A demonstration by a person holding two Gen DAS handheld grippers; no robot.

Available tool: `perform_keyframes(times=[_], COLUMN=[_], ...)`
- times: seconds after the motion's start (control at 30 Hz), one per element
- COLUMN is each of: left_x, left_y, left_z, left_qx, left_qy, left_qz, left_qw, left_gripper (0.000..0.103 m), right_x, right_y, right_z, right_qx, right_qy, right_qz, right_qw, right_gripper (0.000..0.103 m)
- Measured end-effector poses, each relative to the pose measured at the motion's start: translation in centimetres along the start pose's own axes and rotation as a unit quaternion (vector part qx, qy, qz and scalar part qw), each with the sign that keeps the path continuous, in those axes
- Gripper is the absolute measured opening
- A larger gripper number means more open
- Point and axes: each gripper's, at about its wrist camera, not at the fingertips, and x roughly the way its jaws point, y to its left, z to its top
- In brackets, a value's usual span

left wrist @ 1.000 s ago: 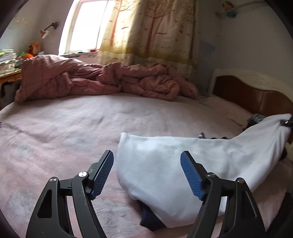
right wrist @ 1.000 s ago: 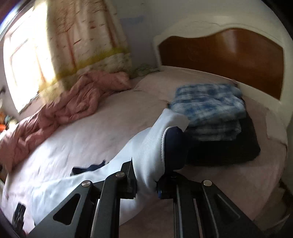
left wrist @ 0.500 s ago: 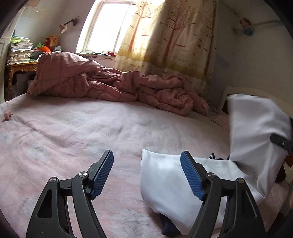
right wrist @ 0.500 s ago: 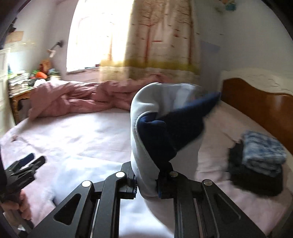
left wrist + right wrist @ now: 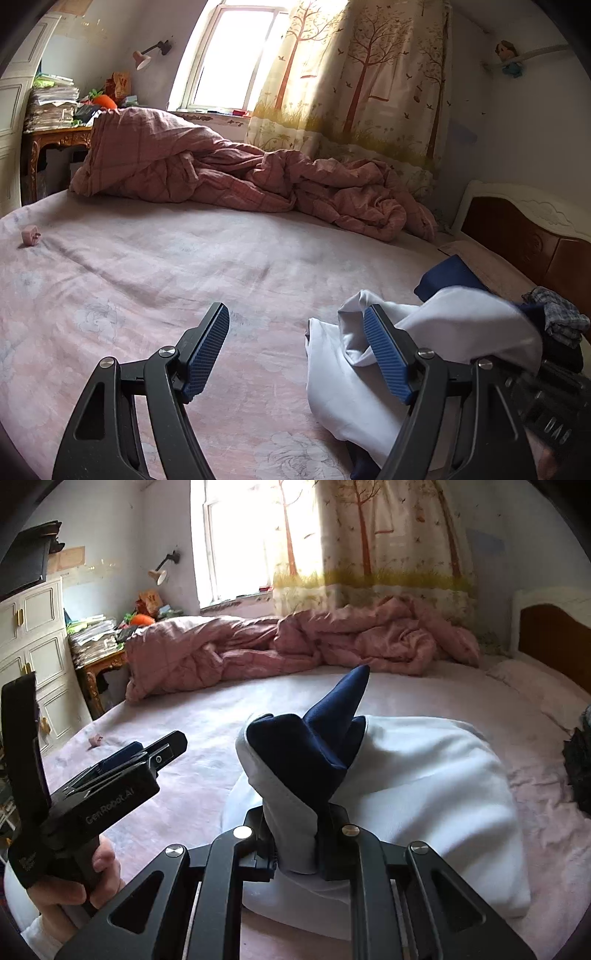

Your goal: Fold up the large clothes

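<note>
Garment (image 5: 424,775) pinched between right fingers (image 5: 334,845)

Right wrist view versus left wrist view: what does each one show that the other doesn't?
Only the right wrist view shows the right gripper shut on the garment, plus the left hand and a white cabinet. Only the left wrist view shows the left gripper open and empty, with a folded stack by the headboard. Both show the white-and-navy garment, pink quilt, window and curtain.
</note>
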Motion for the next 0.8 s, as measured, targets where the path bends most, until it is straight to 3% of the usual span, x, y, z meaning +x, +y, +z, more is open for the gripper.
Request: perform_keyframes(times=[0.17,0.23,0.33,0.47,0.53,0.6,0.7,0.77,0.8], left_x=[0.1,0.0,0.0,0.2,0.2,0.1,0.0,-0.2,-0.4], left_y=[0.6,0.5,0.2,0.8,0.7,0.6,0.2,-0.2,-0.4], left_z=[0.1,0.1,0.0,-0.1,-0.1,-0.2,-0.3,-0.5,-0.7], left_qx=[-0.012,-0.007,0.012,-0.006,-0.002,0.002,0.004,0.004,0.0], left_qy=[0.002,-0.006,-0.016,-0.007,-0.009,-0.011,-0.013,-0.012,-0.013], left_qz=[0.004,0.024,0.054,0.031,0.031,0.028,0.008,-0.029,-0.069], left_qw=[0.9999,0.9997,0.9984,0.9995,0.9995,0.9995,0.9999,0.9995,0.9976], left_gripper=[0.074,0.075,0.076,0.076,0.076,0.079,0.082,0.088,0.095], right_x=[-0.5,0.2,2.9,2.2,1.6,0.6,-1.7,-3.1,-4.1], right_y=[-1.5,-1.2,0.4,-0.3,-0.6,-0.9,-1.2,-2.0,-3.1], right_z=[1.2,0.5,-3.5,-6.7,-6.7,-6.8,-6.5,-6.2,-6.0], right_qx=[0.053,0.035,-0.031,-0.027,-0.016,-0.001,-0.013,0.0,0.015], right_qy=[-0.016,0.01,0.072,0.048,0.053,0.043,-0.003,-0.023,-0.035], right_qz=[0.02,0.025,0.001,-0.022,-0.009,0.015,-0.02,-0.041,-0.051], right_qw=[0.998,0.999,0.997,0.998,0.998,0.999,1.0,0.999,0.998], right_gripper=[0.017,0.02,0.023,0.034,0.07,0.073,0.073,0.074,0.074])
